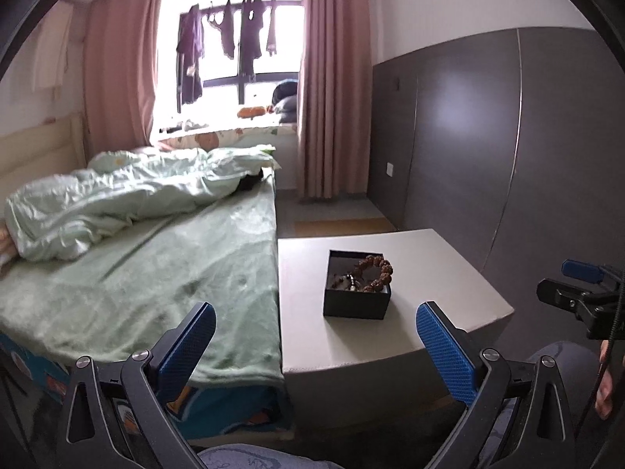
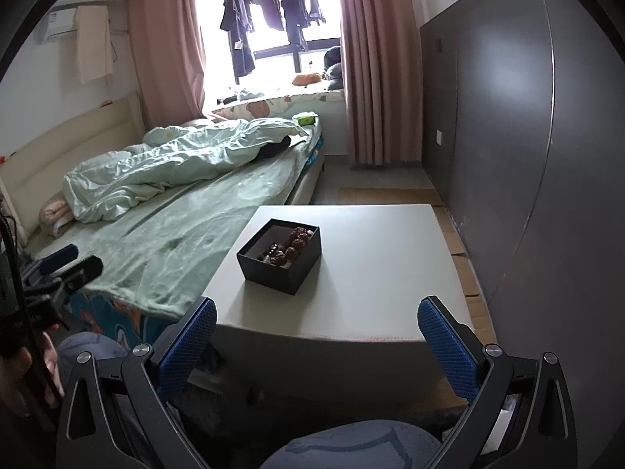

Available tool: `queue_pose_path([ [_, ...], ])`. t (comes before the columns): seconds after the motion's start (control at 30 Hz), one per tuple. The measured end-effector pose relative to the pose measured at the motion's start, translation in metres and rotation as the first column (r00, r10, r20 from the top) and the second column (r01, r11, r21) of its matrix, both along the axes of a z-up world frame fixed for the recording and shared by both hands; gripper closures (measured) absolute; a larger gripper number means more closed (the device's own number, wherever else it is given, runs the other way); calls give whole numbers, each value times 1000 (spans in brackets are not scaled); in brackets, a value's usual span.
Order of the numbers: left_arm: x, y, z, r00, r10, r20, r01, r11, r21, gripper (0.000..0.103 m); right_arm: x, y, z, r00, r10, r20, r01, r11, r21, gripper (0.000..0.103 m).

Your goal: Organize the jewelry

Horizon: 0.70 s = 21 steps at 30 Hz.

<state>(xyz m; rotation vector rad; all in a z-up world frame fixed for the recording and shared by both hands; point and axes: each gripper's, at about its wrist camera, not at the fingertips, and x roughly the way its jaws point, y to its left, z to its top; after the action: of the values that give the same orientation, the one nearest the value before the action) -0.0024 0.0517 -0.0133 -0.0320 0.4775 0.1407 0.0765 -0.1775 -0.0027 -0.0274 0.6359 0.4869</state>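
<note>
A small black open box (image 1: 357,293) stands on a low white table (image 1: 429,273). A brown bead bracelet (image 1: 377,271) lies in it, draped over the right rim, beside darker jewelry (image 1: 347,279). The box (image 2: 279,260) and beads (image 2: 295,244) also show in the right wrist view. My left gripper (image 1: 316,322) is open and empty, held back before the table's near edge. My right gripper (image 2: 316,318) is open and empty, also short of the table (image 2: 371,273). Each gripper shows at the edge of the other's view: the right one (image 1: 578,289), the left one (image 2: 66,265).
A bed with a green sheet (image 1: 156,273) and crumpled quilt (image 1: 117,199) touches the table's left side. A dark grey wardrobe (image 1: 488,136) stands to the right. Pink curtains (image 1: 332,97) and a window lie far back. My knee (image 2: 351,445) is below.
</note>
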Motion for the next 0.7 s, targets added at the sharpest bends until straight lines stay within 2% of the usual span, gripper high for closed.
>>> queue_pose_path([
  [0.27, -5, 3, 0, 1000, 16, 8, -16, 1000, -18, 0, -1, 4, 0, 1000, -7, -4, 7, 1000, -22, 0],
  [0.4, -7, 3, 2, 1000, 23, 17, -23, 1000, -11, 0, -3, 2, 2, 1000, -16, 14, 16, 1000, -12, 0],
  [0.7, -10, 0, 2, 999, 27, 22, -27, 1000, -4, 0, 3, -4, -2, 1000, -20, -17, 20, 1000, 21, 0],
])
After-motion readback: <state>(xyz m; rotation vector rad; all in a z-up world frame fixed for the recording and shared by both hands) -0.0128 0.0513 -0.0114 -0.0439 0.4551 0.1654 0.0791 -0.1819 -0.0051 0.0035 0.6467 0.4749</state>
